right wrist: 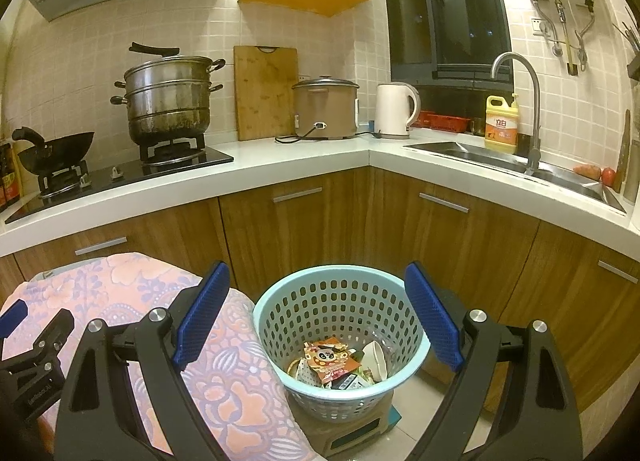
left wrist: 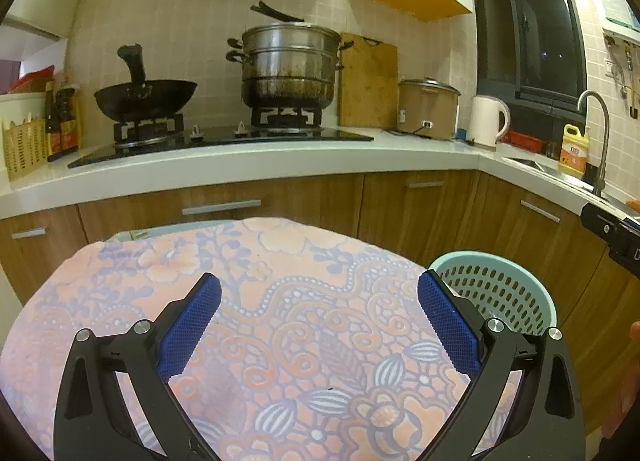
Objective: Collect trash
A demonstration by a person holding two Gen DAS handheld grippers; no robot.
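The right claw [right wrist: 318, 317] hangs with its blue, ribbed pads spread wide and nothing between them, aimed down over the pale blue basket [right wrist: 416, 325], probably because that is where the trash belongs. The left claw [left wrist: 320, 325] is likewise apart and empty, poised above the table [left wrist: 280, 301], whose pink and lilac floral cloth looks soft and plush, with a raised pattern. No loose trash shows on that cloth, so the collecting seems largely done. The trash [right wrist: 340, 365] lies at the bottom of the basket: a crumpled, glossy snack wrapper with a panda print, a white paper cup on its side, and other scraps too jumbled to name. The basket is round, tapered plastic with a perforated wall, standing just beside the table on a low box on the tiled floor [right wrist: 432, 413].
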